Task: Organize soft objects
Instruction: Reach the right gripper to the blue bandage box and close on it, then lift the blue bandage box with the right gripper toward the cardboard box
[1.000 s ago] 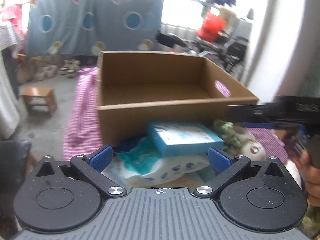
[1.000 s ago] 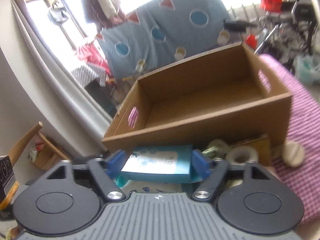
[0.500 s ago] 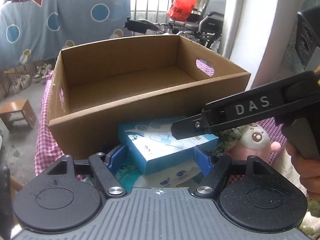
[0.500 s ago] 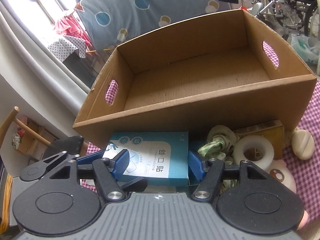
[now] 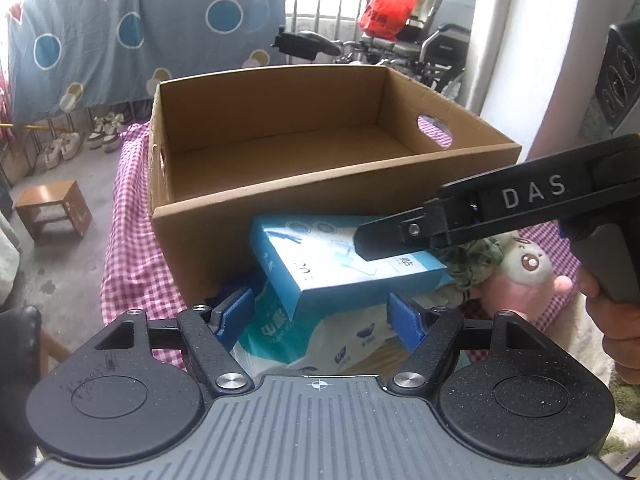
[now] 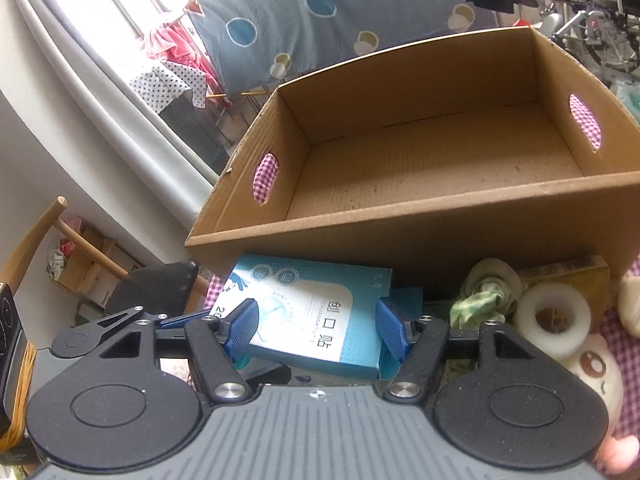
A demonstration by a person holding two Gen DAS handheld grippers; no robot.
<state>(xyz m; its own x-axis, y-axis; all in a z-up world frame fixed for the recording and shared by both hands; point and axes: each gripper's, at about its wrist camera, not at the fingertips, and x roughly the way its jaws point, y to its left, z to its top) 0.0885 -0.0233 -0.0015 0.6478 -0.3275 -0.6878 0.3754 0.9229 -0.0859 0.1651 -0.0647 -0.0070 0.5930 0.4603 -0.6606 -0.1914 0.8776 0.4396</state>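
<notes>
An empty cardboard box (image 5: 320, 184) (image 6: 420, 216) stands on a pink checked cloth (image 5: 128, 248). In front of it lies a pile: a blue plaster box (image 5: 332, 264) (image 6: 320, 312) on top of a teal and white soft pack (image 5: 304, 340), a green cloth (image 6: 484, 292), a tape roll (image 6: 552, 320) and a pink and white plush toy (image 5: 528, 272). My left gripper (image 5: 324, 320) is open, low over the soft pack. My right gripper (image 6: 316, 328) is open, its fingers on either side of the plaster box; it also shows in the left wrist view (image 5: 500, 208).
A yellow-brown carton (image 6: 576, 280) leans on the box front at the right. A small wooden stool (image 5: 52, 212) stands on the floor at the left. A black chair back (image 6: 156, 288) and wooden chair are left of the table. Wheelchairs stand behind.
Both grippers have come closer over the pile. The right gripper has moved down over the plaster box, its fingers now straddling it. Both stay open.
</notes>
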